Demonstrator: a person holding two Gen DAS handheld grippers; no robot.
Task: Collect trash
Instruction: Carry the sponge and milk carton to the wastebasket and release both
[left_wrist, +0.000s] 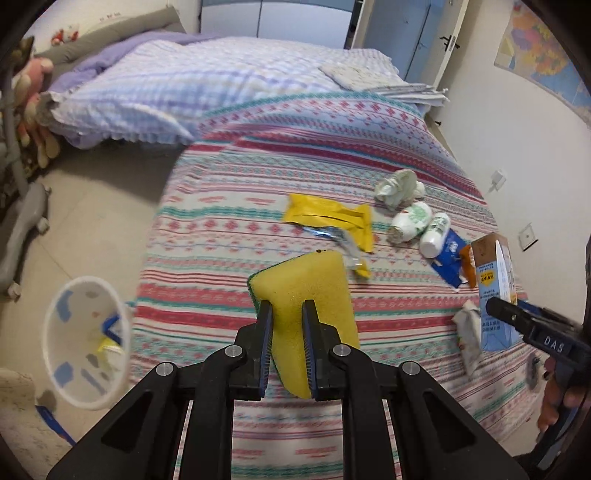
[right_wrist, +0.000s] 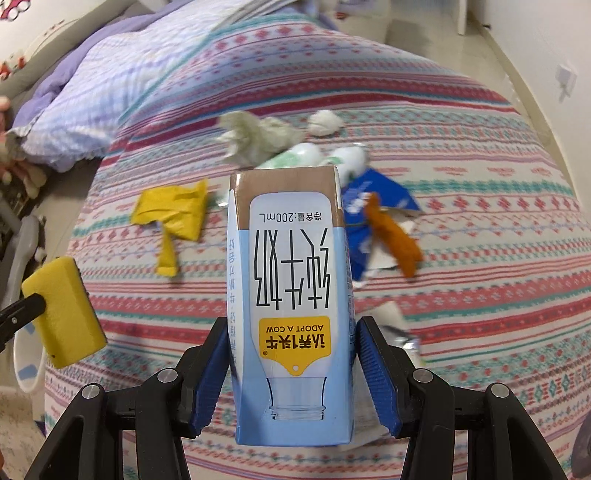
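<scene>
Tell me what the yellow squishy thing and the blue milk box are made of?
The sponge looks like soft yellow foam: matte, finely pitted, with a thin dark green scrub layer on one side, and it dents where the left tongs squeeze it. The milk carton looks like coated paperboard: smooth, faintly glossy printed faces with sharp folded edges.

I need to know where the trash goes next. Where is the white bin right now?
The white bin stands on the floor beside the bed, at the lower left of the left wrist view, left of the yellow sponge held in the left gripper.
</scene>
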